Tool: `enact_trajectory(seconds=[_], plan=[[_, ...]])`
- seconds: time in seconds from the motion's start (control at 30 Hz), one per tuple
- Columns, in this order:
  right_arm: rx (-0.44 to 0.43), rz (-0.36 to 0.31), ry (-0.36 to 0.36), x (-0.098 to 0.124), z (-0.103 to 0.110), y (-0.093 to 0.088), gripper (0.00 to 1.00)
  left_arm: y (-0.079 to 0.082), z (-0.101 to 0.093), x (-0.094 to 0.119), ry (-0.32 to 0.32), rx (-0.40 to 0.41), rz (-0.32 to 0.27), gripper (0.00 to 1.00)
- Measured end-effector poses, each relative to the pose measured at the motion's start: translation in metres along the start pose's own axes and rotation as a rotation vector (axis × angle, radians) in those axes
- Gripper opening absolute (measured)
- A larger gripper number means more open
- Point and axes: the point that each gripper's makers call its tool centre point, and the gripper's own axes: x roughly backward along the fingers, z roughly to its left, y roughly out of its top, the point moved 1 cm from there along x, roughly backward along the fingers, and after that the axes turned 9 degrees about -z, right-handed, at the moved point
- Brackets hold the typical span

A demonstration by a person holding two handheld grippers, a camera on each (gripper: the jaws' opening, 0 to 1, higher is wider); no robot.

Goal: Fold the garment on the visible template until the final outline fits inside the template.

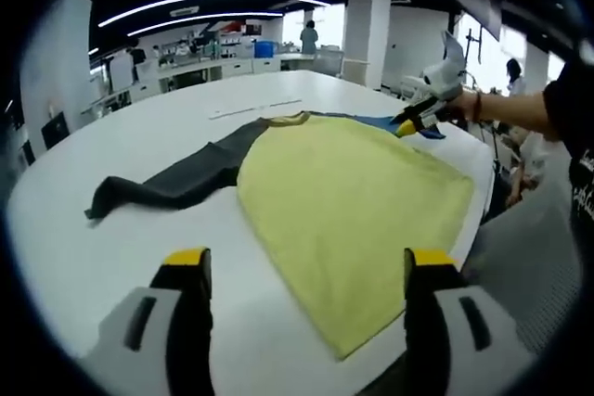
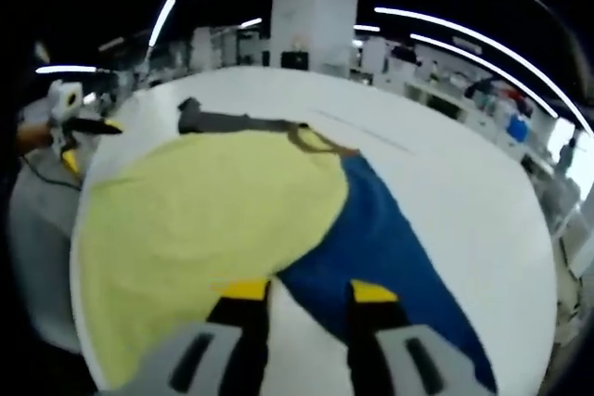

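Your garment (image 1: 353, 201) lies flat on the white table (image 1: 83, 248) — yellow body in the middle, dark grey sleeve (image 1: 176, 183) stretched to one side, blue sleeve (image 2: 390, 238) to the other. Your left gripper (image 1: 306, 271) hovers with its jaws wide apart above the table, near the yellow hem. Your right gripper (image 2: 306, 292) sits at the blue sleeve's edge — jaws close together, but you cannot tell whether they clamp the cloth.
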Motion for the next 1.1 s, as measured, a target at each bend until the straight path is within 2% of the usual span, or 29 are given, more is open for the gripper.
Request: enact_trajectory(seconds=[0.3, 0.53, 0.63, 0.83, 1.0, 1.1], plan=[[0.046, 0.009, 0.061, -0.012, 0.010, -0.001, 0.14, -0.003, 0.003, 0.001, 0.016, -0.001, 0.018, 0.75], [0.073, 0.034, 0.082, -0.017, 0.017, -0.004, 0.06, -0.005, 0.005, 0.003, 0.030, 0.004, 0.026, 0.71], [0.072, 0.032, 0.091, -0.020, 0.018, -0.005, 0.00, -0.007, 0.005, 0.004, 0.033, 0.006, 0.030, 0.70], [0.040, 0.018, 0.073, -0.018, 0.013, -0.006, 0.00, -0.008, 0.008, 0.005, 0.038, 0.002, 0.028, 0.70], [-0.014, -0.040, 0.023, -0.007, 0.006, 0.007, 0.00, -0.005, 0.013, 0.008, 0.045, 0.001, 0.002, 0.69], [-0.026, -0.049, 0.006, -0.004, -0.001, 0.009, 0.00, -0.004, 0.012, 0.009, 0.049, 0.005, -0.005, 0.69]])
